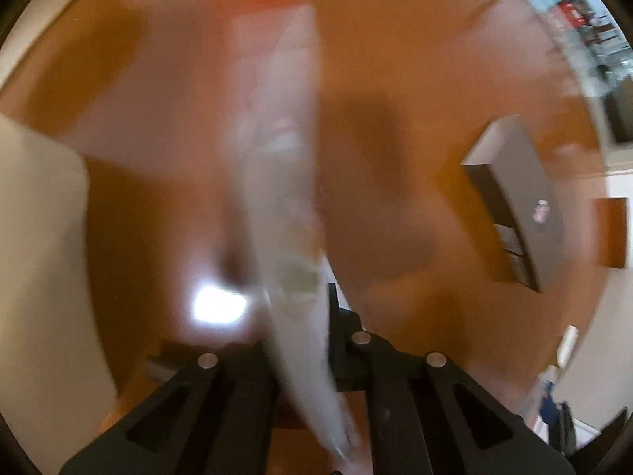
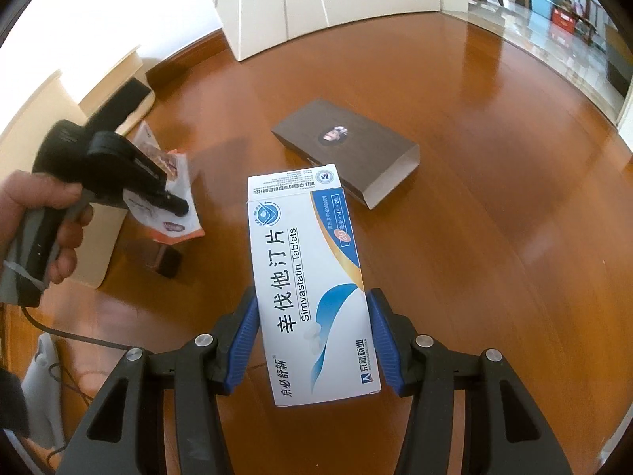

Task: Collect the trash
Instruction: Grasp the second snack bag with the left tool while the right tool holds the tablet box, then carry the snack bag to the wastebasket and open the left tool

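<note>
My right gripper [image 2: 312,316] is shut on a white and blue Simvastatin tablet box [image 2: 308,285], held above the wooden floor [image 2: 494,257]. My left gripper [image 2: 174,202], seen at the left of the right wrist view, is shut on a white and orange snack wrapper [image 2: 178,221], held in the air. In the blurred left wrist view the wrapper [image 1: 285,198] hangs edge-on between the fingers of the left gripper [image 1: 300,308]. A dark brown box [image 2: 348,146] lies on the floor beyond the tablet box and shows at the right of the left wrist view [image 1: 518,198].
A white folding panel [image 2: 316,0] stands at the back. A beige bin or bag [image 2: 95,245] sits at the left by the wrapper. A cable [image 2: 71,332] runs over the floor at lower left. A doorway [image 2: 554,27] opens at the far right.
</note>
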`<state>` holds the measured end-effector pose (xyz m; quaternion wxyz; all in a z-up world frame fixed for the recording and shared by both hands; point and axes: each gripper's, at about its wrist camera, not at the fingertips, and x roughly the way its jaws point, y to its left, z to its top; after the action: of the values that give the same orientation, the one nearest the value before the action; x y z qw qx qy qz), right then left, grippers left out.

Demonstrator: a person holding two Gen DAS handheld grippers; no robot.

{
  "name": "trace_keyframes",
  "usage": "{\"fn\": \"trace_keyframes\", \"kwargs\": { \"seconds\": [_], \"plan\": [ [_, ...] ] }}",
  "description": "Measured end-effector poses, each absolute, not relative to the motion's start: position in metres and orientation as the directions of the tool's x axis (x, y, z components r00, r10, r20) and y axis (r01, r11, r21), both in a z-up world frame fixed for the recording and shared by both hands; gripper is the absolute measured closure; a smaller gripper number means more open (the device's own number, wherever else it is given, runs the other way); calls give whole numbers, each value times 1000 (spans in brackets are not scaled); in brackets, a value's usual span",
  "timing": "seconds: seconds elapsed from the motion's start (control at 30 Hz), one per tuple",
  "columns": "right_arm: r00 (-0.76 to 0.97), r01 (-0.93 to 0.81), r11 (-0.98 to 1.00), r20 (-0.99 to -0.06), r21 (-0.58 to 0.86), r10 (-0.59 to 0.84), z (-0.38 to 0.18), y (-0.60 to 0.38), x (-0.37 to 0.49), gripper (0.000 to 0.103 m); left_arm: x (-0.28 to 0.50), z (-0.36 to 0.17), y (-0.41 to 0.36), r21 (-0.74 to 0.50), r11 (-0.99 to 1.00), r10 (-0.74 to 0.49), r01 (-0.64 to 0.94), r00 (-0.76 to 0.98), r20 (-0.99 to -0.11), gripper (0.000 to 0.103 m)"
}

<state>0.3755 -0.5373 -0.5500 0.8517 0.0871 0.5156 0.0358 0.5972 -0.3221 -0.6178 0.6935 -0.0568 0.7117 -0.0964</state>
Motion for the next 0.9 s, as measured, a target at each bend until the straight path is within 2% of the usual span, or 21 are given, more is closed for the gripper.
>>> {"fn": "trace_keyframes", "kwargs": {
  "seconds": [0.13,0.3,0.47,0.6,0.67,0.77,0.9],
  "plan": [
    [478,48,980,-866,192,146,-547,-541,376,47,592,-605,-312,-205,977,-206,56,19,-978,102],
    [501,47,982,-855,181,134,-526,-540,371,47,578,-538,-314,-218,964,-240,149,150,-959,102],
    [542,35,986,-832,162,117,-459,-531,362,47,548,-424,-298,-268,925,-342,268,286,-895,102],
    [597,6,988,-793,155,121,-386,-515,355,47,534,-332,-255,-223,937,-327,269,448,-832,102],
    [632,-22,988,-763,151,131,-344,-501,354,47,526,-295,-222,-177,957,-276,231,522,-807,102],
    [668,-85,986,-726,142,162,-290,-473,356,47,534,-288,-169,-125,978,-195,167,524,-829,102],
    [696,-180,979,-691,93,194,-235,-429,355,47,538,-314,-113,-40,995,-78,94,446,-891,102]
  ]
}}
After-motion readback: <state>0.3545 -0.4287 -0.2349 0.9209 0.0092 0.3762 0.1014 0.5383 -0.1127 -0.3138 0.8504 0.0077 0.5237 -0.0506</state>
